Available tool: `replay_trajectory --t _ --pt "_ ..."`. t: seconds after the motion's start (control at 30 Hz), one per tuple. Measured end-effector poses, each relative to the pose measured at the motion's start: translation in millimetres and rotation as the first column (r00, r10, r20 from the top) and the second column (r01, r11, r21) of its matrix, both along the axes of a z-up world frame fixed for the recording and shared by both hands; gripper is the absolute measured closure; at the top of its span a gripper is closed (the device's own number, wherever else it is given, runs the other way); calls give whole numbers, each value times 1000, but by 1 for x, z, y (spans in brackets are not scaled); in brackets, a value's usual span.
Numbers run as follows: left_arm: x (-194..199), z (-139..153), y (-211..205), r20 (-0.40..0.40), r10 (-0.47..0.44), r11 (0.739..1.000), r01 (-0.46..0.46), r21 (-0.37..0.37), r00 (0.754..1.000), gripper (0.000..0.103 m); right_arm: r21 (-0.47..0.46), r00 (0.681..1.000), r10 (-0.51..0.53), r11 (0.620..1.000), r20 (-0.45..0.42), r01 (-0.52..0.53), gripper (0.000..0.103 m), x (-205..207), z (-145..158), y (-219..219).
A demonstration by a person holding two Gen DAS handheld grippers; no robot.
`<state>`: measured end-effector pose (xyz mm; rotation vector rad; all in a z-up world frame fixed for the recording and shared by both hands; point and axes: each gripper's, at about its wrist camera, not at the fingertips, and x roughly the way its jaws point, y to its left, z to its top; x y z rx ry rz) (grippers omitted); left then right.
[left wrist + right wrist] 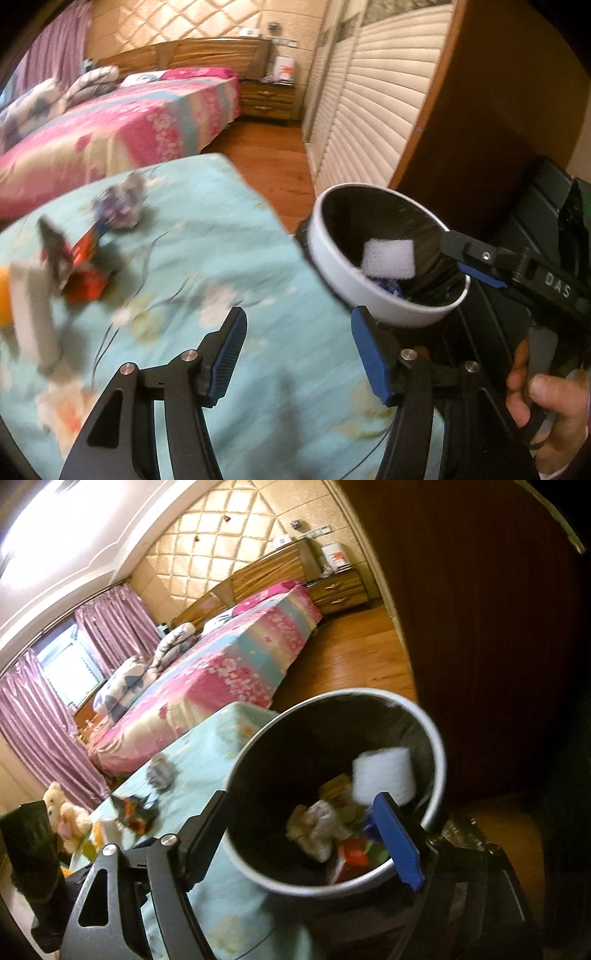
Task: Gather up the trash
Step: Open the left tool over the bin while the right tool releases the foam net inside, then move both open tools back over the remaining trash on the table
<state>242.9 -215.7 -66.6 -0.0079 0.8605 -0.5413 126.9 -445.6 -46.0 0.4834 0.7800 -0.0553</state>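
Bedroom table, teal floral cloth [229, 258]: our left gripper [295, 350] wide open, empty, crumpled wrapper [120, 203] far-left of it; right gripper [306, 834] open, empty, over bin [437, 746].

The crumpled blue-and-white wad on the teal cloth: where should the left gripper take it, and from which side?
Probably from above, across its middle. The crumpled wad is a loose rounded lump lying alone on the teal cloth, apart from the red wrapper, so open fingers can straddle it and squeeze its bulk. The left gripper is already open and empty. Blur hides finer folds.
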Motion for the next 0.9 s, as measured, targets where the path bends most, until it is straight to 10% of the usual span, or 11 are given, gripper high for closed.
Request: replay_trajectory --t 0.9 --pt "-71 7 160 -21 314 949 -314 -38 949 45 88 968 248 966 -29 -244 22 0 -21 131"
